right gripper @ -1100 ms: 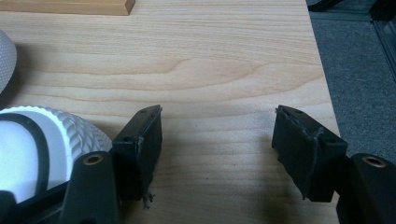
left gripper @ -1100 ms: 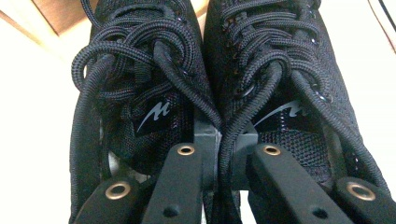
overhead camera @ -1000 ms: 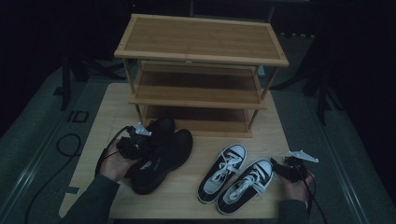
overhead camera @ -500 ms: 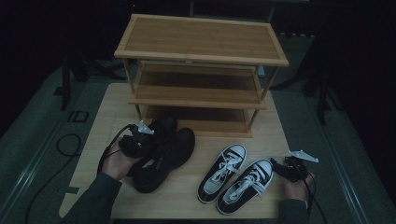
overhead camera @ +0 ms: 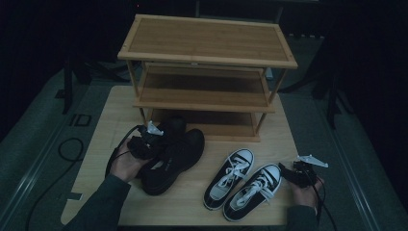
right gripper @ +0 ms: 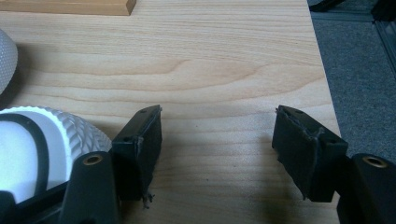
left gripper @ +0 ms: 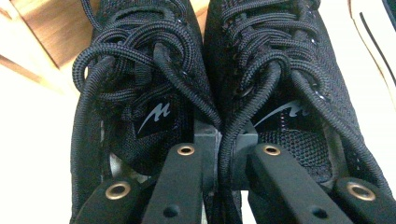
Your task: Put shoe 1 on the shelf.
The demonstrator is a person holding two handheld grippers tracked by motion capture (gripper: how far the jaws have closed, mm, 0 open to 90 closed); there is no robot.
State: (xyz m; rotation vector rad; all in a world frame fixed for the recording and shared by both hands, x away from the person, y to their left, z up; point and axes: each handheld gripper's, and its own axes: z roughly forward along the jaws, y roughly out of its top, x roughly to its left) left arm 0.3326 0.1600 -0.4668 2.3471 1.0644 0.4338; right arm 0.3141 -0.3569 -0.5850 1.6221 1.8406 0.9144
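Mesh on the black shoes (left gripper: 201, 88) looks soft and light, so I pinch both inner collars together with my left tool (left gripper: 219, 140), shoes directly ahead of it on the counter (overhead camera: 110, 120). My right tool (right gripper: 217, 140) rests spread, empty, white-toed sneakers (overhead camera: 243, 183) beside it.

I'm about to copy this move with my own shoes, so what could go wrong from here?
The left tool pinches the inner collars of both black shoes together, a thin hold; one shoe could slip out when lifted. The loose laces might snag on the shoe rack. The black shoes lie close to the white-toed sneakers and could knock them.
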